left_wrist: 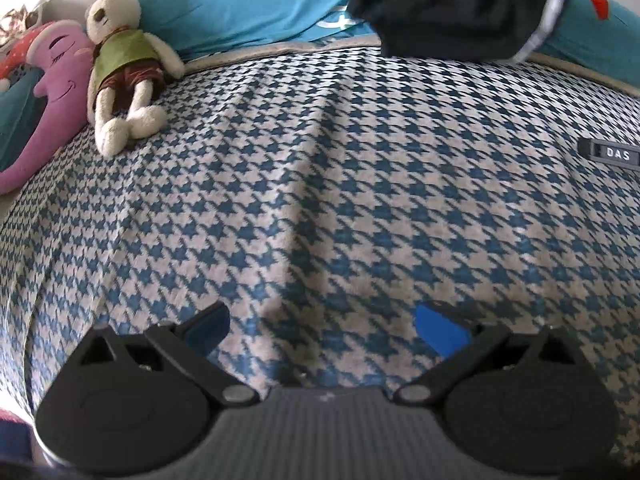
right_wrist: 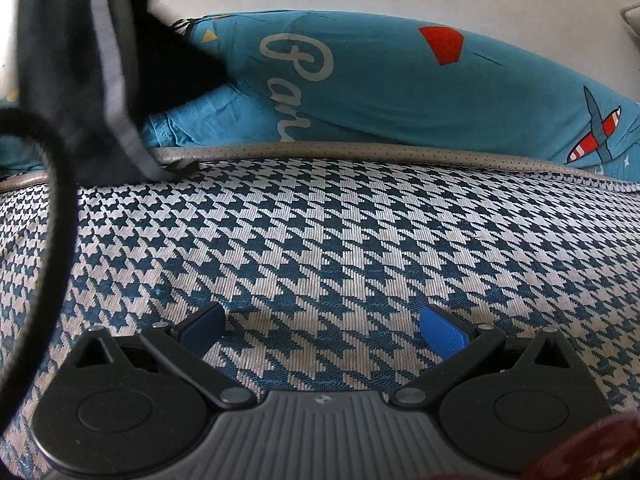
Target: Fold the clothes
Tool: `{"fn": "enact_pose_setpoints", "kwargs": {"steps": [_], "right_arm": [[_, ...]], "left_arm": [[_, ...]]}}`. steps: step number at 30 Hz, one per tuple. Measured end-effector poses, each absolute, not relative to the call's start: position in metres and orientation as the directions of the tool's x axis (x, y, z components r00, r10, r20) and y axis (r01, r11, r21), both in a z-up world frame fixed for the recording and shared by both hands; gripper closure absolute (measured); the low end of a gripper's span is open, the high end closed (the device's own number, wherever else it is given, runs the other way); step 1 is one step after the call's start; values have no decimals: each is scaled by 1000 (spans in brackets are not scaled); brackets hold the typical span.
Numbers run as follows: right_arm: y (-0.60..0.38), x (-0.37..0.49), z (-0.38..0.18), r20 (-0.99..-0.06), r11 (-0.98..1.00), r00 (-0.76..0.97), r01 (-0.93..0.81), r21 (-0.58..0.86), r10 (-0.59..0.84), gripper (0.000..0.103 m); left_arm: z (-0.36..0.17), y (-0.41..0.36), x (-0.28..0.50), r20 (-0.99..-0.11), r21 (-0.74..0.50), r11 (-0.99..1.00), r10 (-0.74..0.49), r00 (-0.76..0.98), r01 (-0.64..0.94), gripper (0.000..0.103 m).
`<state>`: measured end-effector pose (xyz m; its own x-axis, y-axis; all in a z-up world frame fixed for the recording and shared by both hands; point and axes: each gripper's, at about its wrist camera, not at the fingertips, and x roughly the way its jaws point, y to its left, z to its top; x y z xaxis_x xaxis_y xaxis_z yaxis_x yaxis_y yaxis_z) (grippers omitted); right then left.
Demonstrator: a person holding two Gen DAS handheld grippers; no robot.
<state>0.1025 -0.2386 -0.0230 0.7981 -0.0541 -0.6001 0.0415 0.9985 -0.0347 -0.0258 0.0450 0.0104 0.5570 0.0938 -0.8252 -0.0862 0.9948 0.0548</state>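
A dark garment with a grey stripe (left_wrist: 452,4) hangs in the air at the top of the left wrist view, above the houndstooth bed cover (left_wrist: 320,184). It also shows in the right wrist view (right_wrist: 80,80) at the upper left, its lower edge touching the bed. What holds it up is out of view. My left gripper (left_wrist: 322,330) is open and empty, low over the cover. My right gripper (right_wrist: 324,328) is open and empty, close above the cover (right_wrist: 340,240).
A white plush rabbit (left_wrist: 124,68) and a purple plush toy (left_wrist: 52,92) lie at the far left. A teal pillow (right_wrist: 400,84) runs along the wall. A dark label reading DAS (left_wrist: 612,154) lies at the right. A black cable (right_wrist: 60,208) curves down the left.
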Motion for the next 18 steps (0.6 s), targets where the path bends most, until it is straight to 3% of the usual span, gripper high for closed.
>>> {"fn": "enact_pose_setpoints", "kwargs": {"steps": [18], "right_arm": [[-239,104,-23,-600,999,798,41,-34,-54,0]], "left_arm": [[4,43,-16,-832,143,989,143,536,-42,0]]}}
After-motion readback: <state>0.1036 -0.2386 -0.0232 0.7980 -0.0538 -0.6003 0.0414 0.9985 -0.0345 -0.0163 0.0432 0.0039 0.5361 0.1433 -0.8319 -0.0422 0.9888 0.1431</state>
